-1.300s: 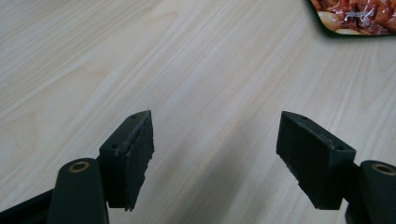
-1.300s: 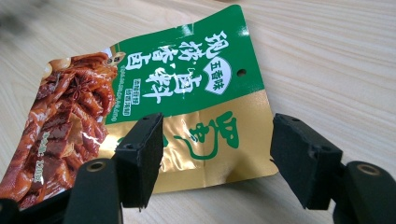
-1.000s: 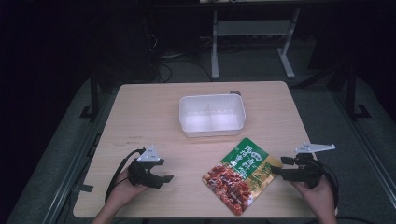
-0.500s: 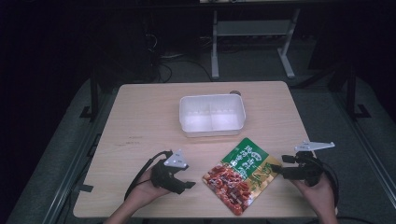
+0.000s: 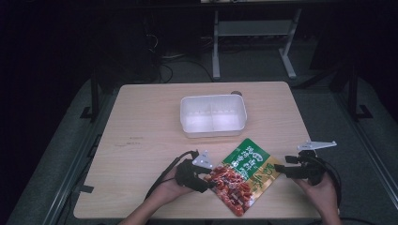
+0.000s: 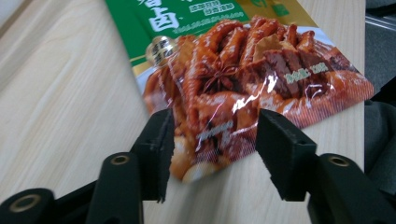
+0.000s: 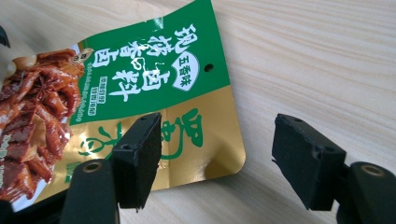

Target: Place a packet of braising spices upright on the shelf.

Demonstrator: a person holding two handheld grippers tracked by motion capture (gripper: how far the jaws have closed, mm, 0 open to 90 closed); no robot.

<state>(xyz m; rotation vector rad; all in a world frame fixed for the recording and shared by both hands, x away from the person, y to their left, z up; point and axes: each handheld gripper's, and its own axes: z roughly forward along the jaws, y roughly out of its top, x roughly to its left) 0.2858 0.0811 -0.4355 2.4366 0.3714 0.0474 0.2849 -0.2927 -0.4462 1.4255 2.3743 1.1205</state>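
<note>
One big wooden table (image 5: pixel 141 122) was seen in the middle of the high view. A white tray (image 5: pixel 213 115) was set near its top middle. Lower down, right of centre, a shiny food pouch (image 5: pixel 243 174) was laid flat. It looked light, soft and slippery, so it was best pinched at a flat edge. The left gripper (image 6: pixel 212 140) was held with jaws apart around the red end. The right gripper (image 7: pixel 215 156) was held wide apart at the gold corner.

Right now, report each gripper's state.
Left gripper: open, jaws astride the snack packet corner.
Right gripper: open, holding nothing, at the packet's gold end.
</note>
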